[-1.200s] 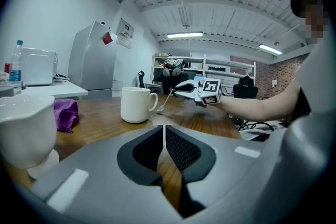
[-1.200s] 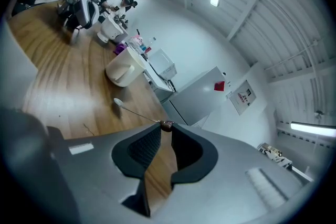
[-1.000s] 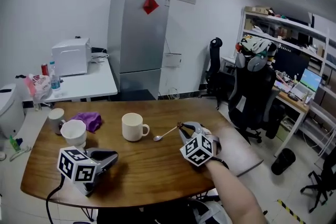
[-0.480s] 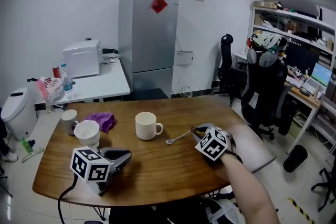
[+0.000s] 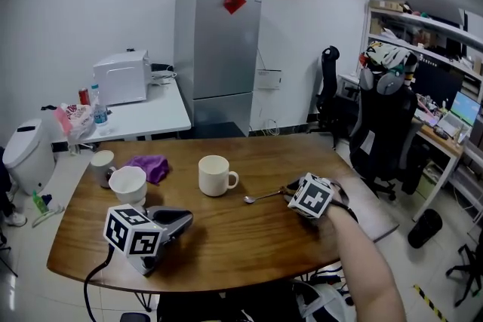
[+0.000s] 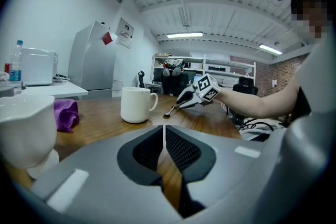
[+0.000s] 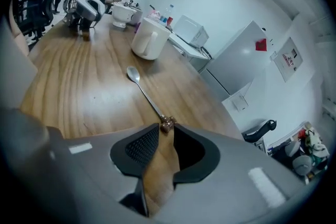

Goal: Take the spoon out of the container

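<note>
Spoon [image 5: 263,197]: slim and metal, with an oval bowl and a thin straight handle that ends in a small brown knob. It lies flat on the wood, out of the mug and to the right of it, bowl end towards the mug.
Tabletop [image 5: 226,237]: rounded slab of brown wood with a long, streaky grain and a smooth surface.
Left gripper [image 5: 185,216]: grey moulded body carrying a cube of black and white square markers. It sits low over the near left part of the tabletop. Its dark, mesh-textured jaws are together at the tips, with nothing between them.
Right gripper [image 5: 285,193]: same grey body and marker cube, tilted down at the tabletop at the spoon's handle end. Its jaws have just been opening and stand apart. The brown knob lies right at their tips, and neither pad presses on it.
Mug [image 5: 215,176]: cream ceramic, a plain cylinder with a loop handle on the right, standing upright near the middle of the tabletop.
Footed cup [image 5: 128,185]: white and glossy with a rounded bowl shape, standing just beyond the left gripper.
Cloth [image 5: 149,167]: purple, soft and crumpled, lying between the footed cup and the mug.
</note>
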`<state>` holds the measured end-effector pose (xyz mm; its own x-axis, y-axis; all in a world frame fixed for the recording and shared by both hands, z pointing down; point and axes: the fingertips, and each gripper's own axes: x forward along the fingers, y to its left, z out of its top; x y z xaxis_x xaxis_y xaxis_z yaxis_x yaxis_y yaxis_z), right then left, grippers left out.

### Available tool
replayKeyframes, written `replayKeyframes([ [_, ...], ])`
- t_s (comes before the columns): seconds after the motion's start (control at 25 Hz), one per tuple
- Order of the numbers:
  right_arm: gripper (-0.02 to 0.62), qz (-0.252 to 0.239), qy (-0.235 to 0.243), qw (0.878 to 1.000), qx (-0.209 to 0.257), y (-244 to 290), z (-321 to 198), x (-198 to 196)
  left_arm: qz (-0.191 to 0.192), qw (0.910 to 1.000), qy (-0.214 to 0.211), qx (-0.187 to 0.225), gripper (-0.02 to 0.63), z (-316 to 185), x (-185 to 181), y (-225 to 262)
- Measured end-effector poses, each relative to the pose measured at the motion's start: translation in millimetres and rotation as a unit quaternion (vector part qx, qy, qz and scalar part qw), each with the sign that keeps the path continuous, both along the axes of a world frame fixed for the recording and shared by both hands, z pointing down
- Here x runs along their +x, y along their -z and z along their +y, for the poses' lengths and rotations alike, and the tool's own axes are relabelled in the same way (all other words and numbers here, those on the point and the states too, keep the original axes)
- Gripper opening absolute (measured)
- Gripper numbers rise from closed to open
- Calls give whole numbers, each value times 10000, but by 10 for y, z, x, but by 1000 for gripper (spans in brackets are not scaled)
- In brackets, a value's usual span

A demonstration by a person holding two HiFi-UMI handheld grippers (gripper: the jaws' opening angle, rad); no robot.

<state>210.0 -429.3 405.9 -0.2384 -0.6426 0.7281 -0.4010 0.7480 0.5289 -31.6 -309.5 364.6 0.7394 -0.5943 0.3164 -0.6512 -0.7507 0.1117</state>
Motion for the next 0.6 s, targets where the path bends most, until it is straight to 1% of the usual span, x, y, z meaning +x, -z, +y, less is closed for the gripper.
replayKeyframes([
  [0.08,92,-142,0,9998,164,132,8,-13,1,10000,-1,-3,23,-4,16,-1],
  [0.16,83,-424,-4,9987,292,227,31,-40,-1,10000,-12,-3,23,-6,33,-2],
  [0.28,34,-1165,24,9924,406,357,101,-179,-1,10000,-16,-4,23,-5,26,-1],
  [0.4,3,-2033,21,9783,398,453,188,-329,1,10000,-9,-6,23,-4,17,1],
  [0.52,2,-2747,-8,9611,292,520,270,-447,0,10000,-11,-4,23,-1,24,9],
  [0.6,3,-3126,-12,9497,198,545,326,-549,-3,10000,-10,-2,23,3,19,11],
])
